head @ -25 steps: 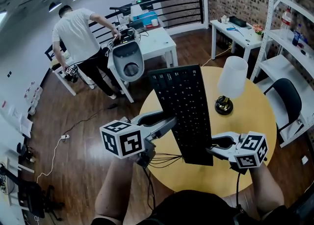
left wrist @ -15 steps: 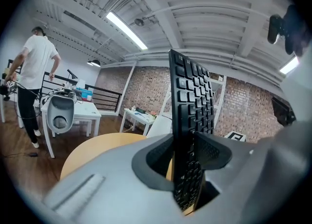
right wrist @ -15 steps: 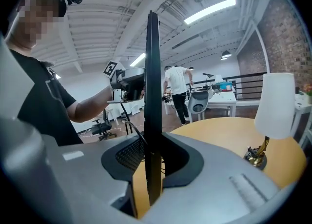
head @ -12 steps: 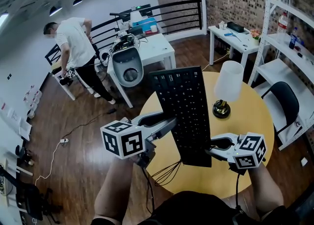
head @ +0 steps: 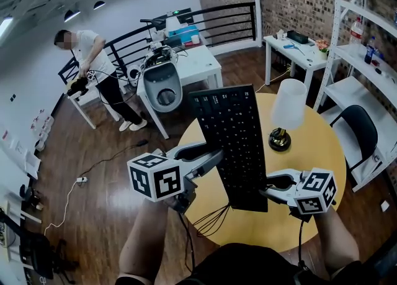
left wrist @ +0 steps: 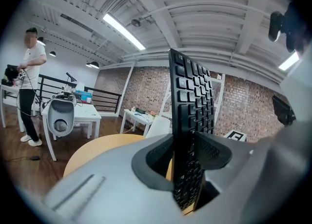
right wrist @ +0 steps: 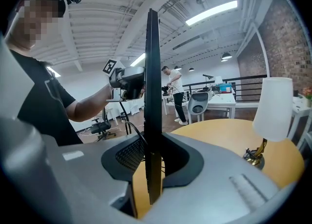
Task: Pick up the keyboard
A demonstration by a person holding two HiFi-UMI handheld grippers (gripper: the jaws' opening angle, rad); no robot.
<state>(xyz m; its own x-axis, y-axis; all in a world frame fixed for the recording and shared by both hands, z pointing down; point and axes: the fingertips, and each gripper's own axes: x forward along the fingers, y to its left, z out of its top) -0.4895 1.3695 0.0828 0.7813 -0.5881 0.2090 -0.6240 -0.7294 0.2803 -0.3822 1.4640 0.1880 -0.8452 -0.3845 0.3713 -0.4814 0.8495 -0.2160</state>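
— Brick-walled loft, with a round yellow wooden table (head: 322,153) under the head camera. Where's the flat black keyboard (head: 232,147)?
— Between the two claws, running lengthwise away from the person, its far end past the table's far rim. It looks lifted and tilted. Both gripper views show ceiling behind it rather than wood.
— Who has hold of it?
— Both. The left gripper (head: 213,157) has its jaws closed on the left long edge, about midway along. Its own view shows the keyed board pinched between the dark pads with no gap. The right gripper (head: 270,185) clamps the opposite edge near the near corner, and there the thin board stands edge-on between its jaws.
— So the pick-up is done?
— I'd judge so: it's gripped on both sides and apparently clear of the tabletop. The underside is hidden, though, so I can't fully rule out a near corner resting on wood.
— Anything left?
— Only holding it steady. The lamp with the white shade and brass base (head: 286,113) stands just beside the keyboard's right edge, so a swing that way could knock it.
— And the person in the white shirt (head: 87,51)?
— Well apart, by the railing.
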